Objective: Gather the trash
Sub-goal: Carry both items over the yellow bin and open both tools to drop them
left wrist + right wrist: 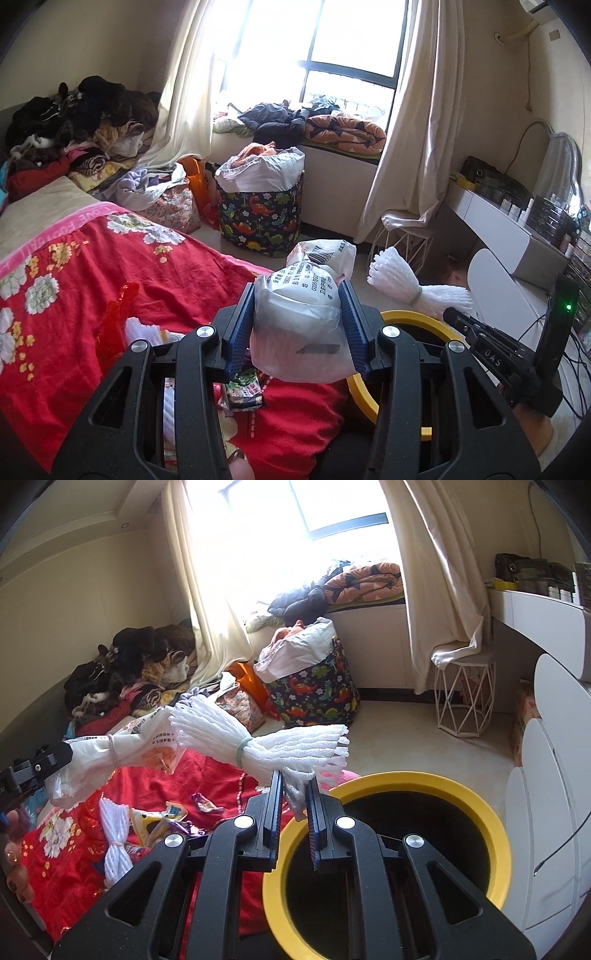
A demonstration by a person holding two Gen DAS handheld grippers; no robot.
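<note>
The left gripper (297, 295) is clamped on a crumpled white plastic bag with black printed text (301, 314); its blue ribbed fingers (242, 325) press the bag from both sides, and the bag's twisted end projects forward beyond the fingertips. The bag is held in the air above the edge of the bed with the red floral quilt (92, 280).

The right gripper (295, 779) is clamped on a white foam-net bundle tied at its middle with a pale green rubber band (258, 746). Its fingers (275, 805) are nearly together, pinching one end of the bundle. The bundle hangs just above the near rim of the round black bin with a yellow rim (491, 812), which stands on the floor beside the bed.

On the quilt lie further items: a second, smaller white foam-net bundle (116, 842), a yellow-and-white wrapper (155, 818), a purple candy wrapper (205, 805), a red translucent plastic wrapper (118, 314) and a dark green snack packet (245, 391).

Farther out, a dark dinosaur-print fabric basket lined with a white bag (260, 210) stands on the floor below the window, near a white wire-frame stool (463, 698). A pile of dark clothing (74, 110) lies at the far end of the bed.
</note>
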